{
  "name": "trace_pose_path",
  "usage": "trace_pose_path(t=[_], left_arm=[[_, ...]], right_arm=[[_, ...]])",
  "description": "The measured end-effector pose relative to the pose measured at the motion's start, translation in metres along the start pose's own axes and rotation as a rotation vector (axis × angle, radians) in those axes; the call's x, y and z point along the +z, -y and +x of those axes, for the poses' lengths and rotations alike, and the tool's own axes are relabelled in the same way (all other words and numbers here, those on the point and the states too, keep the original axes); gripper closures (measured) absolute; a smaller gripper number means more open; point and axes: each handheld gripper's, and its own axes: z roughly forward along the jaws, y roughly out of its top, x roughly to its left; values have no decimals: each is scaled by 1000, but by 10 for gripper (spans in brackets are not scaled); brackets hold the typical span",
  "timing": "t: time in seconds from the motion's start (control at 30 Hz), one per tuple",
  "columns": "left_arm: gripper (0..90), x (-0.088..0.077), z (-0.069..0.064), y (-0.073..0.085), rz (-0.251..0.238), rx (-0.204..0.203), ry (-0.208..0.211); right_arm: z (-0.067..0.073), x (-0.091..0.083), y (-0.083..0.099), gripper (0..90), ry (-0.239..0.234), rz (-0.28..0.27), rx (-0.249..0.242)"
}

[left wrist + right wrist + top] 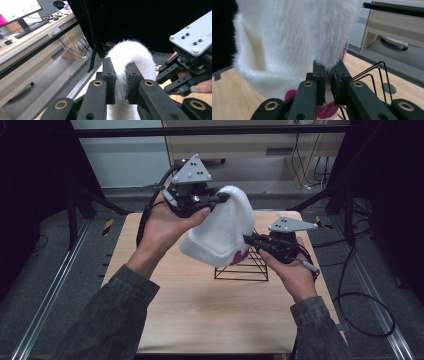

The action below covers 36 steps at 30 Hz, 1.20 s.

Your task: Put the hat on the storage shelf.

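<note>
A fluffy white beanie [223, 227] with a pink emblem [240, 256] near its brim hangs in the air above the table, held between both hands. My left gripper [225, 197] is shut on the hat's upper end; its pads [109, 77] pinch the white fabric [130, 52]. My right gripper [247, 238] is shut on the brim's lower right edge, and white fleece [294, 32] is pressed between its pads [319, 75]. The pink emblem [325, 111] shows below those jaws.
A black wire rack [243, 267] stands on the wooden table [210, 305] under and behind the hat; its wires [374, 72] rise right of my right gripper. Cables trail on the floor at the right. A desk with a monitor [17, 8] stands farther off.
</note>
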Motion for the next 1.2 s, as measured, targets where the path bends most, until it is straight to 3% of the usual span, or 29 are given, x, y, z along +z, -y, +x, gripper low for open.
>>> trace_pose_path(t=[0.13,0.3,0.53,0.7,0.93,1.2], left_arm=[[810,5,8,5,20,-9,-13],[810,15,17,6,10,-44,-19],[812,26,24,-1,-9,-60,-49],[813,36,30,2,3,-64,-58],[814,52,39,7,-9,-88,-59],[813,62,49,-5,-3,-82,-59]], right_arm=[[-1,-1,1,841,30,15,-11],[-9,-1,-3,845,67,30,-33],[-17,-3,-14,848,132,10,-40],[-25,1,-17,848,184,9,-50],[-37,7,-13,848,209,17,-46],[-52,7,-21,848,223,-8,-31]])
